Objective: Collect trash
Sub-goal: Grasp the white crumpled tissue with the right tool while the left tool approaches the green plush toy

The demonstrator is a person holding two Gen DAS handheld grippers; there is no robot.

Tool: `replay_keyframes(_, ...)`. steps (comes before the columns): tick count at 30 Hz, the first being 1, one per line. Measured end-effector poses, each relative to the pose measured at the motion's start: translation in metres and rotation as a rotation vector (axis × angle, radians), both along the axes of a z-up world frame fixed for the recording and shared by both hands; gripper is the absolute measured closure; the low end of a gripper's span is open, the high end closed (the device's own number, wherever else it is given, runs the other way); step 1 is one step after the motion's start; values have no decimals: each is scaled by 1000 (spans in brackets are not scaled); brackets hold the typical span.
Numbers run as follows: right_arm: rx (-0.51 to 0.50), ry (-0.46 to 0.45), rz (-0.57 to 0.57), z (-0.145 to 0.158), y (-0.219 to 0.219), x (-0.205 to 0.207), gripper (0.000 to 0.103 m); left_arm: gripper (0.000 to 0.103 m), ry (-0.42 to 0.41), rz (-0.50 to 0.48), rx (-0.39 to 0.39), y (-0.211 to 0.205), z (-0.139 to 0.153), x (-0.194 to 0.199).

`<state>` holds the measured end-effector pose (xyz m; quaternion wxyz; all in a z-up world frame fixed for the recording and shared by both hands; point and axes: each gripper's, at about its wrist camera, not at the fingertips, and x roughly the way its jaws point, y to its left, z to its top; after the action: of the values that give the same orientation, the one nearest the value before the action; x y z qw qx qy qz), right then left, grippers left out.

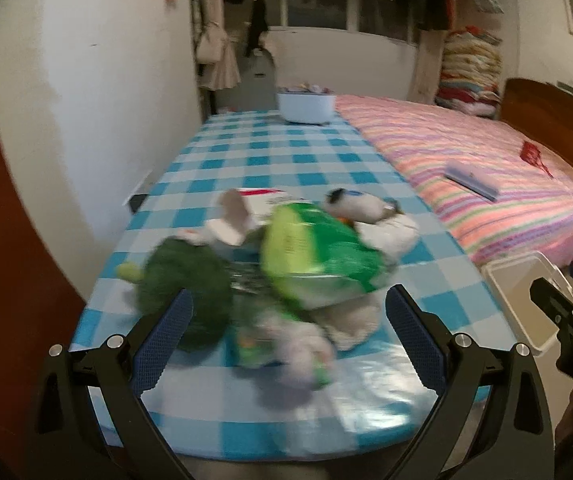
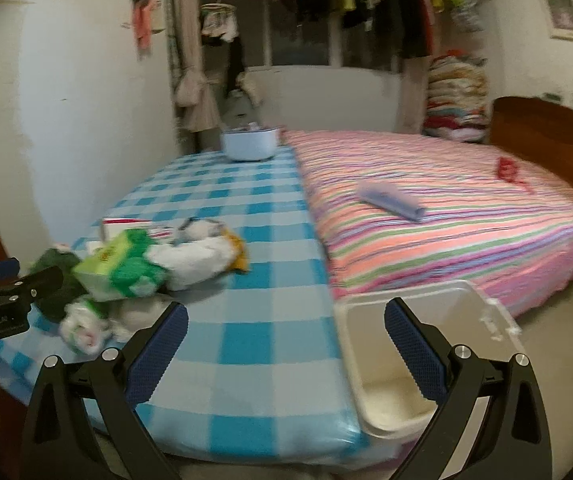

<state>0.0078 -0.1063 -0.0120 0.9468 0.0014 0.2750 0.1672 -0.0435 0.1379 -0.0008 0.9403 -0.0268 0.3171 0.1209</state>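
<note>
A heap of trash (image 1: 286, 264) lies on the blue checked table (image 1: 286, 160): a green snack bag (image 1: 318, 256), a dark green clump (image 1: 182, 280), white crumpled tissues (image 1: 354, 316) and a small wrapper (image 1: 286, 352). My left gripper (image 1: 288, 332) is open, its fingers on either side of the near trash, just above the table. The heap also shows in the right wrist view (image 2: 138, 272). My right gripper (image 2: 286, 344) is open and empty over the table's right edge, beside a white plastic bin (image 2: 426, 344).
A white bowl (image 1: 306, 106) with small items stands at the table's far end. A bed with a striped pink cover (image 2: 446, 216) runs along the table's right side, with a folded purple item (image 2: 392, 200) on it. A white wall is on the left.
</note>
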Motion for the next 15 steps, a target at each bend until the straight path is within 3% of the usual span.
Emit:
replay_keyframes(7, 40, 22, 137, 2, 44, 18, 7, 7, 13, 70, 11, 50, -5, -2)
replay_keyframes(11, 66, 42, 218, 9, 65, 31, 7, 7, 37, 55, -30, 70, -12, 2)
replay_keyframes(15, 37, 51, 215, 11, 76, 60, 7, 7, 60, 25, -54, 78, -20, 11)
